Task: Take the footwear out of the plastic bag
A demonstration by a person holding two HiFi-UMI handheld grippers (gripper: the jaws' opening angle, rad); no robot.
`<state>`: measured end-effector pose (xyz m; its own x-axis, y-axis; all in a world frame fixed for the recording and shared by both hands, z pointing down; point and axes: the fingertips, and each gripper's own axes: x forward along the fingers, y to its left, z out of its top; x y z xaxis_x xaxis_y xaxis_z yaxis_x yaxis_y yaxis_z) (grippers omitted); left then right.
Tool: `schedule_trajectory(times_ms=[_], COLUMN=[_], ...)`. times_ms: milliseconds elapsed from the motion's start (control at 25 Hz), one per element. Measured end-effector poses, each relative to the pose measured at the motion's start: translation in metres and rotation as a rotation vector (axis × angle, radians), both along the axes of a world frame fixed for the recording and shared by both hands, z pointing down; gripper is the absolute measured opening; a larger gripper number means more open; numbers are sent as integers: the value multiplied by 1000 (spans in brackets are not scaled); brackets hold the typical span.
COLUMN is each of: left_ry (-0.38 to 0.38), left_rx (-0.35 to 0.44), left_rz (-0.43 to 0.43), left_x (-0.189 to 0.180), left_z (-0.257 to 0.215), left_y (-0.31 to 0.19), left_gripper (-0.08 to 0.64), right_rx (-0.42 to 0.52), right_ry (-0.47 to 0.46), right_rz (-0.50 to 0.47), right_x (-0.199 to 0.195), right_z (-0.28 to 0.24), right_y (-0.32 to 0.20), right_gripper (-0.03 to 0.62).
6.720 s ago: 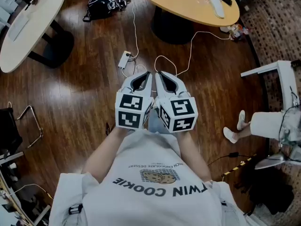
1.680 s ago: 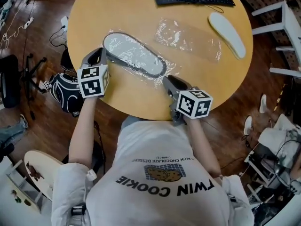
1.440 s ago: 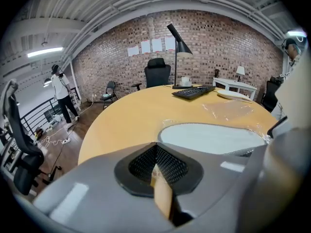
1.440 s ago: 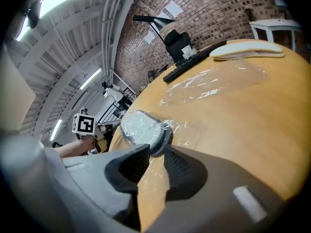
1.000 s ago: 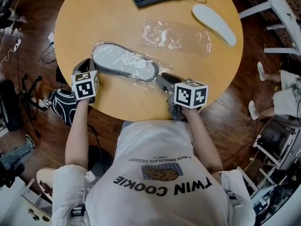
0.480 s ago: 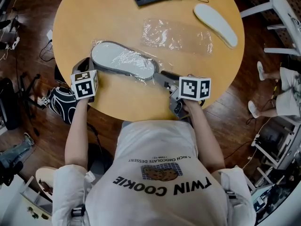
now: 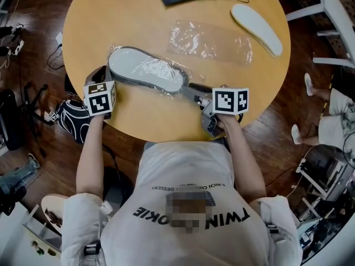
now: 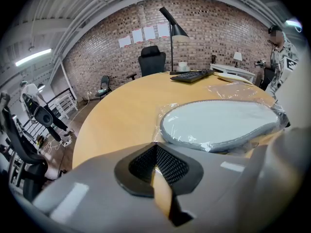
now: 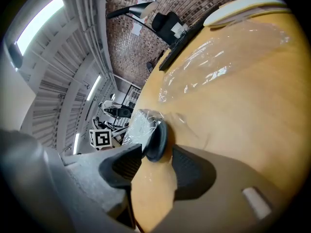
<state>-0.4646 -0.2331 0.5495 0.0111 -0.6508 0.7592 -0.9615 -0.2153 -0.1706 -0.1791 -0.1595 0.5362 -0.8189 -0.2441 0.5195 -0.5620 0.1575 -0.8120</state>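
With the grey-rimmed flat slipper (image 7: 145, 71) inside its clear plastic bag (image 9: 138, 123) near the near-left edge of the round wooden desk (image 7: 138, 15), the right tool (image 7: 191, 87), its jaws opening around the slipper's dark end, should probably re-bite the rim alone while the left tool (image 7: 101, 74), its jaws together and seemingly empty, pins the film.

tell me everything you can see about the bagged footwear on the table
The footwear is a long, flat oval piece, pale grey on top with a darker grey rim, inside a crinkled clear plastic bag. It lies flat and slanted near the front edge of the round wooden table. One end sits between the jaws of the right tool, which are opening. At the other end the bag's corner reaches the closed tips of the left tool.
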Motion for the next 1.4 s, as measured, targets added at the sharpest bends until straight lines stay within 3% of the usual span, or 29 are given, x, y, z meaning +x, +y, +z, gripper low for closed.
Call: schedule_trajectory(times_ms=[200, 520, 720, 1400], left_ry=[-4, -24, -21, -12], left_rx=[-3, -1, 1, 3], left_rz=[11, 23, 8, -48], left_x=[0, 1, 1, -2], left_z=[1, -2, 0, -2], left_y=[-2, 1, 0, 0], left_gripper=[5, 3, 3, 3], right_rx=[-21, -39, -23, 61], right_ry=[17, -41, -83, -185], right_rz=[1, -16, 27, 100], right_x=[-4, -23, -24, 22], right_z=[2, -2, -5, -34], right_y=[-4, -4, -7, 10], right_gripper=[202, 198, 115, 72])
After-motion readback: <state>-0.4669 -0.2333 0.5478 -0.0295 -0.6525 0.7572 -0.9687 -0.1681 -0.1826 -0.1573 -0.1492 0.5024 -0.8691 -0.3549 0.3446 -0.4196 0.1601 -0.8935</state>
